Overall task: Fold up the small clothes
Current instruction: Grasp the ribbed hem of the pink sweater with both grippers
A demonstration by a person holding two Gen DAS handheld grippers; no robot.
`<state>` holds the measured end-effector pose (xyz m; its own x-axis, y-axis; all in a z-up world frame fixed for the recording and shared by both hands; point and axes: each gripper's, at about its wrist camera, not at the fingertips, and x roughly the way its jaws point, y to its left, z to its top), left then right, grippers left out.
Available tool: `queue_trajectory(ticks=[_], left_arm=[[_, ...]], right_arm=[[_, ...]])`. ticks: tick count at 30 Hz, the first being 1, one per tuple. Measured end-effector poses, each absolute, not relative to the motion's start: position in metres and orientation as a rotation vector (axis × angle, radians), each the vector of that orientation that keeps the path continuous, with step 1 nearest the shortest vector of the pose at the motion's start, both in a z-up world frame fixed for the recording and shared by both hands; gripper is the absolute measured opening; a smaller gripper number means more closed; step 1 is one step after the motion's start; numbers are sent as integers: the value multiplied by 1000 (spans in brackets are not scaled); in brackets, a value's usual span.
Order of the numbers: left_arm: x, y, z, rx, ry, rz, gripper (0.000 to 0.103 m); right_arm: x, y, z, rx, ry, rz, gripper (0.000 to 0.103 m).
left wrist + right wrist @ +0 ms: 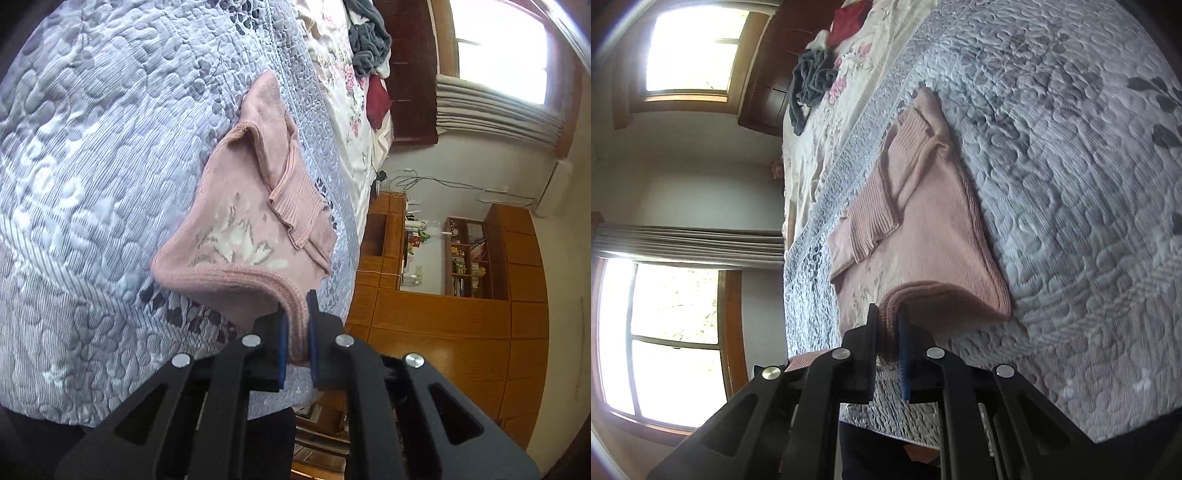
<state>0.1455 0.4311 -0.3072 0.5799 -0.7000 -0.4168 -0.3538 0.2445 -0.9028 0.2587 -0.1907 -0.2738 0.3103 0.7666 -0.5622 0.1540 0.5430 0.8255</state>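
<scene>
A small pink knitted sweater with a pale floral print lies on the grey quilted bedspread, its sleeves folded across the body. My left gripper is shut on the ribbed hem at one corner, which is lifted off the quilt. In the right wrist view the same sweater stretches away from me, with a ribbed sleeve cuff lying on top. My right gripper is shut on the other corner of the hem, which bulges up between the blue pads.
A heap of grey clothing and a dark red garment lie on the floral sheet toward the headboard. Wooden cabinets and shelves stand beyond the bed edge. Windows and curtains fill one wall.
</scene>
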Motion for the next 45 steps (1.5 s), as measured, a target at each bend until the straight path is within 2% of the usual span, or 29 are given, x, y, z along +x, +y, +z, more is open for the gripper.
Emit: queue_trajectory(ticks=[14,16,17,18,20,23,28,29,30,39,41,44,45], left_arm=[[275,446,-384,-1320,1189,-92,7],[285,447,-393,-1300,1219,-83,10],[289,445,-395,-1280,1231,-83,13],[293,445,-394,-1252,1237,-84,15],[295,444,-385,-1220,1223,-104,19],[292,443,-361,-1111,1173,-136,30],[291,442,-333,-893,1146,-128,30],[293,441,-332,-857,1150,-123,33],[295,439,-333,-830,1162,-125,36],[320,407,-357,-602,1303,-129,37],[323,401,-360,-558,1320,-118,37],[324,397,-360,-522,1324,-124,8],[322,396,-358,-513,1312,-128,7]], right_arm=[[381,-164,-358,870,1397,340,10],[392,-162,-365,848,1412,326,14],[397,-160,-367,830,1421,326,20],[401,-159,-367,811,1426,327,28],[404,-161,-360,804,1418,345,36],[405,-172,-344,825,1371,401,37],[404,-160,-327,580,1330,442,37],[403,-154,-327,534,1326,446,37],[403,-146,-328,485,1321,451,37],[404,-100,-345,205,1297,446,38],[404,-98,-349,181,1304,448,38],[401,-93,-349,148,1300,462,36],[399,-91,-349,131,1296,468,34]])
